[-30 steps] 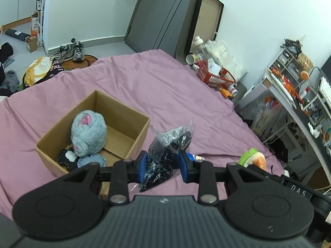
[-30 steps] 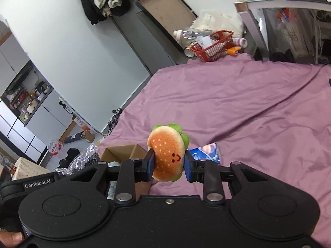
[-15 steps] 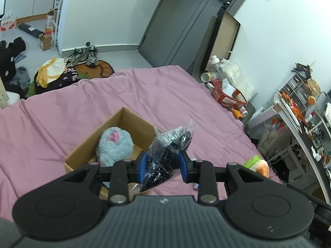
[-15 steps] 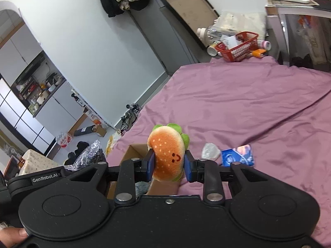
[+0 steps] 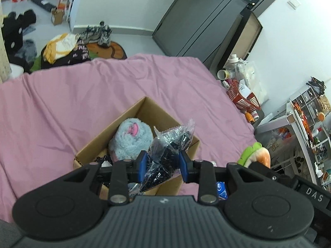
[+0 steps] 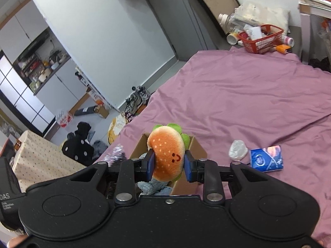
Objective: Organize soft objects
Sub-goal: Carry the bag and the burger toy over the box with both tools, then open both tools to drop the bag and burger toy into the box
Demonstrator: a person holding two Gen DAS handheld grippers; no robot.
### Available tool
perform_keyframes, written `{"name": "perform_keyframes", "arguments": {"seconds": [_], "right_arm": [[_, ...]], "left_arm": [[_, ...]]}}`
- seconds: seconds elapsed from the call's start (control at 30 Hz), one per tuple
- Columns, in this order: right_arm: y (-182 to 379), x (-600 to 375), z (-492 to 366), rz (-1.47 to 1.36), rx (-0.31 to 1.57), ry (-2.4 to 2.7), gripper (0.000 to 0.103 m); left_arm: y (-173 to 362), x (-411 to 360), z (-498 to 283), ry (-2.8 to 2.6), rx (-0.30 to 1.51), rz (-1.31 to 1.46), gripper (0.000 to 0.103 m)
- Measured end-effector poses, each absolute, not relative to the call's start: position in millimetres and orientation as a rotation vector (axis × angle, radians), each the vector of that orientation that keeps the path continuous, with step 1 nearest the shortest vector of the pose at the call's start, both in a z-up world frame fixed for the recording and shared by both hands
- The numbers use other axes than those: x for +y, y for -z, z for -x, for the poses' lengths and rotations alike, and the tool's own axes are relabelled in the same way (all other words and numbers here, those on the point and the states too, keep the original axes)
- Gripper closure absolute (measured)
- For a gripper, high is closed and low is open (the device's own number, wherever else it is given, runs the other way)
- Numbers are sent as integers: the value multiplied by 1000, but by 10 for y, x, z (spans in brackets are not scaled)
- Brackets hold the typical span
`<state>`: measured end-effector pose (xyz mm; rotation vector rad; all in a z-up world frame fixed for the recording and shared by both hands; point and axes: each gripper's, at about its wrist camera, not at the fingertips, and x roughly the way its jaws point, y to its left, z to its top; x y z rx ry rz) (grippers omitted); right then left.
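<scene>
- The left gripper has its blue fingers clamped on a clear bag of dark bits. The grip sits low on the bag, so the crinkled top stands free above the box.
- The right gripper has its fingers clamped on the burger plush. It is squeezed at the sides with the face turned to the camera, a hold that suits a soft, springy toy.
- Both loads hang over the open box, which sits on the bed toward its near edge. The aim looks like dropping both in together.
- A grey plush already lies in the box along its left wall. That leaves the right half free, so releases probably belong there.
- A blue packet and a clear wad lie on the bed just right of the box, apart from it. They look like the next pickups.
- The bag is light and slippery, so it could catch on the box rim if let go too early.
</scene>
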<state>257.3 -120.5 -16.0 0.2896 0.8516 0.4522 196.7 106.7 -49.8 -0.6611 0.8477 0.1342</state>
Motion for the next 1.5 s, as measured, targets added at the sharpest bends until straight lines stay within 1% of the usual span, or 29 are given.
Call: {"name": "perform_keyframes", "arguments": {"seconds": [0.3,0.5,0.53,0.6,0.63,0.67,0.73,0.83,1.17,1.27,1.3,1.33,1.37,1.43,1.5], "right_arm": [[222,-947,-2770,-218,910,-448,74],[260,-883,-2929,-206,938,-430,74],[273,-869,-2955,-204,943,-428,74],[304,-840,-2992,-203,953,-425,74],[324,-832,-3014,-204,958,-424,74],[349,-822,-3027,-207,965,-423,74],[407,-800,-3051,-208,986,-425,74],[485,-735,-3079,-186,1013,-431,74],[593,-507,-3148,-148,1045,-460,74],[602,-484,-3190,-166,1030,-441,65],[600,-492,-3190,-167,1021,-437,59],[586,-508,-3177,-171,1008,-431,58],[574,-533,-3164,-180,1000,-426,56],[542,-608,-3131,-219,998,-422,54],[504,-669,-3084,-255,997,-430,51]], "left_arm": [[905,1081,-2205,-100,941,750,71],[1079,1022,-2367,-87,999,746,71],[1100,1020,-2389,-83,1008,743,68],[1132,1034,-2417,-77,1016,753,65],[1151,1054,-2427,-81,1020,763,59],[1168,1076,-2434,-87,1027,771,56],[1157,1122,-2429,-103,1033,775,55],[1072,1202,-2372,-104,991,746,53],[912,1499,-2221,-166,926,733,52],[865,1528,-2231,-179,914,738,52],[845,1526,-2226,-182,907,735,52],[831,1518,-2216,-182,903,727,50],[816,1503,-2215,-184,903,717,49],[777,1471,-2204,-192,908,689,40],[730,1438,-2184,-193,901,659,35]]}}
